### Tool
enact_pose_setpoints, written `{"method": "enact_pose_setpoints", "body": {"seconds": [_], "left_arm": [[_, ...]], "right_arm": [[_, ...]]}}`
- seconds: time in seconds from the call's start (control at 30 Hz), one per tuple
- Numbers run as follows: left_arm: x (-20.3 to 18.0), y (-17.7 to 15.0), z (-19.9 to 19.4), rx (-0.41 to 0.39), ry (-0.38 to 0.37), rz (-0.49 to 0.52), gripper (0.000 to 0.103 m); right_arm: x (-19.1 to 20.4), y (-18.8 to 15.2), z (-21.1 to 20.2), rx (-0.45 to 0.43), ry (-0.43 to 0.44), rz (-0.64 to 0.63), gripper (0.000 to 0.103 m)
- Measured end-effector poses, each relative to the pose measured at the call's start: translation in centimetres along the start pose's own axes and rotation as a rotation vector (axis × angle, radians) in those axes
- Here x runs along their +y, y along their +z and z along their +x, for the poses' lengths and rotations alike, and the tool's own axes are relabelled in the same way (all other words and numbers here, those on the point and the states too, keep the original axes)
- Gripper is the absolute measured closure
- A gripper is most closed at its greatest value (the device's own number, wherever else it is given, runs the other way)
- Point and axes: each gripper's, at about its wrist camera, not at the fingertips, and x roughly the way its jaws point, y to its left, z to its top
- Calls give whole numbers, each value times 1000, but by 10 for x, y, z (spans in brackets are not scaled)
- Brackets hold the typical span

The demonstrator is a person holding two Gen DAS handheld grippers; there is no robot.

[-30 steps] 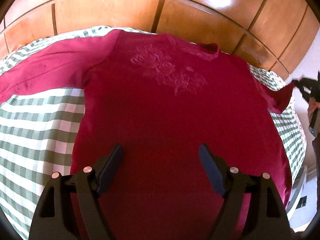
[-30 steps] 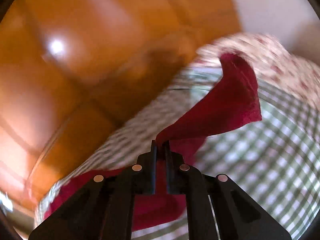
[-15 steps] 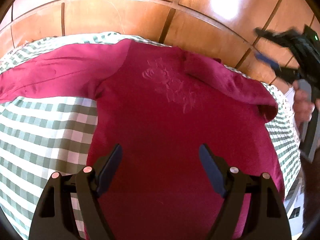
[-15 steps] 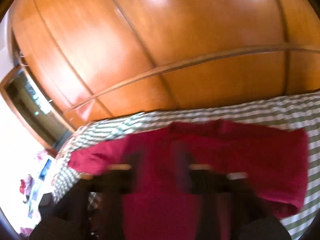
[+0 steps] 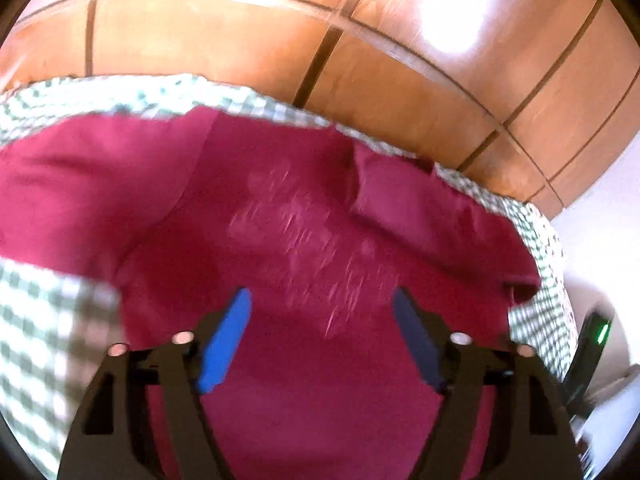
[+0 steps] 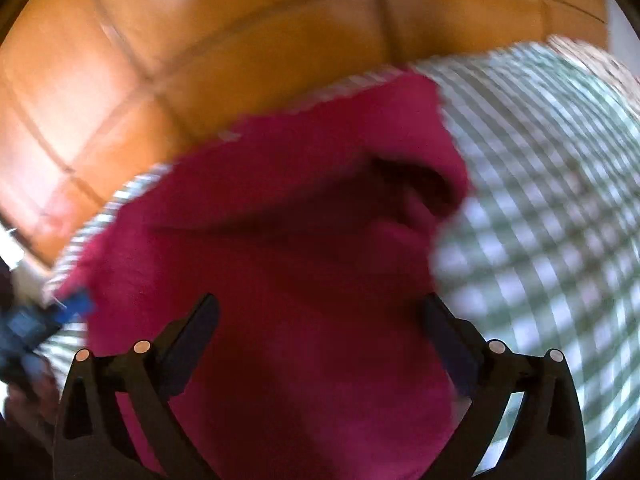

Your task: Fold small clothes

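A magenta long-sleeved shirt with a pale flower print lies flat on a green-and-white checked cloth. Its right sleeve is folded in across the chest; its left sleeve lies spread out to the left. My left gripper is open and empty above the lower body of the shirt. My right gripper is open and empty above the shirt, near the folded sleeve. Both views are blurred by motion.
A wooden panelled headboard stands behind the checked cloth. The cloth's edge drops off at the right. The left gripper shows as a blue-and-black blur at the left edge of the right wrist view.
My right gripper let go of the right sleeve after laying it across the chest, and opened. My left gripper moved closer over the shirt, staying open.
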Motion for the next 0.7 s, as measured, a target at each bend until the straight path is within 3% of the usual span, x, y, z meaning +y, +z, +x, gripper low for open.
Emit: {"method": "enact_pose_setpoints", "body": {"seconds": [0.03, 0.13, 0.3, 0.43, 0.53, 0.57, 0.7], "left_arm": [[-8, 7, 6, -16, 10, 23, 15], [-23, 20, 22, -10, 16, 53, 15], [-35, 46, 57, 46, -39, -6, 21], [-42, 59, 84, 112, -84, -33, 50], [-54, 66, 98, 153, -96, -4, 92], [-59, 70, 97, 155, -111, 13, 94], [-59, 90, 49, 8, -199, 1, 95]], "right_arm": [[-2, -8, -1, -51, 14, -6, 3], [2, -4, 4, -35, -17, -19, 3], [12, -3, 7, -25, -77, -67, 3], [11, -3, 5, -27, -75, -67, 3], [9, -2, 4, -29, -68, -64, 3], [9, -3, 4, -29, -66, -64, 3], [10, -2, 3, -30, -64, -64, 3]]}}
